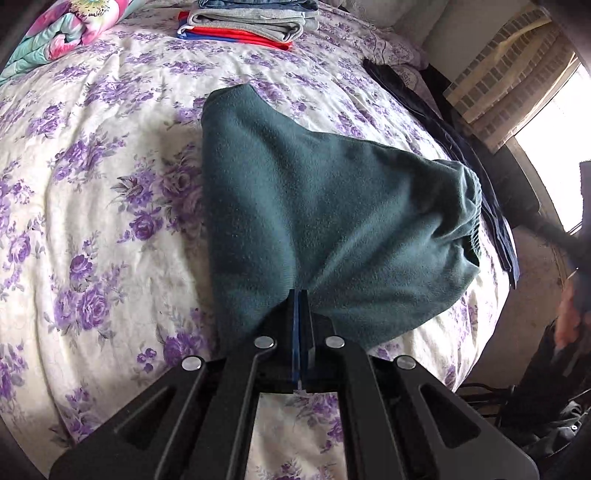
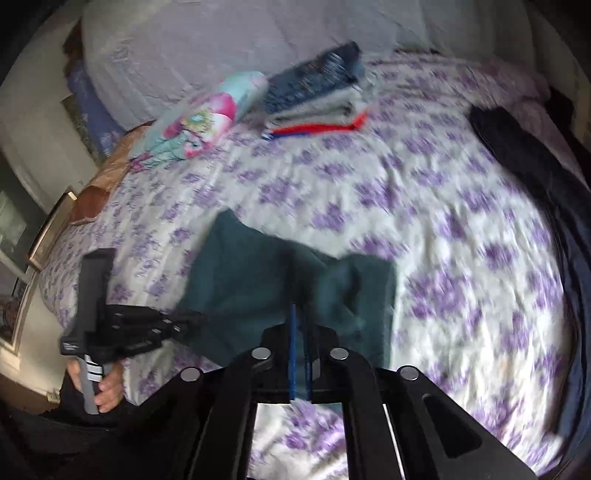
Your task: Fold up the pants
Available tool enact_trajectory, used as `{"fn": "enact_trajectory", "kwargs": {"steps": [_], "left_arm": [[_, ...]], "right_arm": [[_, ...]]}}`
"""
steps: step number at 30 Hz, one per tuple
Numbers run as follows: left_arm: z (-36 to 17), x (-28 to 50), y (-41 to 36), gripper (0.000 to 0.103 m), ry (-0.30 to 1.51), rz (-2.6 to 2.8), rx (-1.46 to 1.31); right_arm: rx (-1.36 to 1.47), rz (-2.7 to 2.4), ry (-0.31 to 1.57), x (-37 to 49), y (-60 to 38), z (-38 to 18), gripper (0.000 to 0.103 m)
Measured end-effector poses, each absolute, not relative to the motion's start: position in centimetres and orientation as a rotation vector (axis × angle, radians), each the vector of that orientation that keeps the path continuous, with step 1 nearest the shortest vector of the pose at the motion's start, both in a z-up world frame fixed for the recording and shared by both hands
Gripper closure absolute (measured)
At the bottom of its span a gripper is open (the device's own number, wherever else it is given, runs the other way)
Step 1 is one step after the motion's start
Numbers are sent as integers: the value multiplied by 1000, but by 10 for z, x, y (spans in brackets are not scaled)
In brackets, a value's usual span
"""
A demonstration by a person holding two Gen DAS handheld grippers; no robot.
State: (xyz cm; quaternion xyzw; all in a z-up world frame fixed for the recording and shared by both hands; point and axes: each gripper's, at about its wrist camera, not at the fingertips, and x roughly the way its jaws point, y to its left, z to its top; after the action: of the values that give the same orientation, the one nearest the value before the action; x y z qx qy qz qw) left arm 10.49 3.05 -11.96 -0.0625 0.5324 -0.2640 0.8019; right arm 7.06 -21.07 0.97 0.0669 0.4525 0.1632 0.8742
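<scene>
Bedding in a white and purple flower print (image 1: 110, 155) fills both views, rumpled across the bed; along its right edge lies a long dark garment (image 1: 461, 147), and at the far side sits a stack of folded clothes (image 1: 255, 22), denim on grey on red and blue, beside a rolled bright floral blanket (image 1: 62, 26); nearer, in the middle of the bed, the teal pants (image 1: 314, 206) are partly lifted off the sheet, their gathered waistband bunched toward the right in the left wrist view; the left gripper (image 1: 300, 299) has its jaws pressed together on a pinch of this teal fabric; the right gripper (image 2: 301, 314), blurred in its own view, likewise looks clamped on the teal cloth's near edge.
</scene>
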Motion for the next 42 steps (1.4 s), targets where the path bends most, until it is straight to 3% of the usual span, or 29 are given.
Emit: {"fn": "enact_trajectory", "kwargs": {"steps": [2,5,12,13,14,20,24,28,30,33,34,35,37,42], "left_arm": [[-119,104,31,101,1144,-567,-139],[-119,105,31,101,1150,-561,-141],[-118,101,34,101,1159,-562,-131],[-118,102,36,101,1161,-569,-138],[-119,103,38,101,1163,-578,-148],[-119,99,51,101,1157,-550,-145],[-121,99,65,101,1155,-528,-170],[-122,100,71,101,1159,-538,-188],[-118,99,70,101,1158,-534,-165],[-105,103,71,102,1152,-500,-128],[-98,103,75,102,1140,-463,-113],[-92,104,80,96,1129,-431,-102],[-86,105,89,89,1119,-395,-105],[-89,114,100,87,1138,-407,-160]], "right_arm": [[66,457,913,97,-176,26,37],[-81,561,944,154,-122,19,38],[-139,610,1234,252,-81,-69,41],[-133,615,1241,254,-81,-76,54],[-111,642,1245,255,-80,-81,97],[-19,634,1213,258,-63,-64,97],[-34,625,1285,280,-50,-93,97],[33,674,1310,285,-61,-98,90],[34,634,1295,277,-73,-81,71],[-44,614,1160,240,-96,-24,63],[-59,599,1115,226,-107,-8,50],[-75,561,1071,211,-121,7,38],[-113,445,1003,181,-154,23,30],[-51,224,1004,123,-227,-7,29]]}}
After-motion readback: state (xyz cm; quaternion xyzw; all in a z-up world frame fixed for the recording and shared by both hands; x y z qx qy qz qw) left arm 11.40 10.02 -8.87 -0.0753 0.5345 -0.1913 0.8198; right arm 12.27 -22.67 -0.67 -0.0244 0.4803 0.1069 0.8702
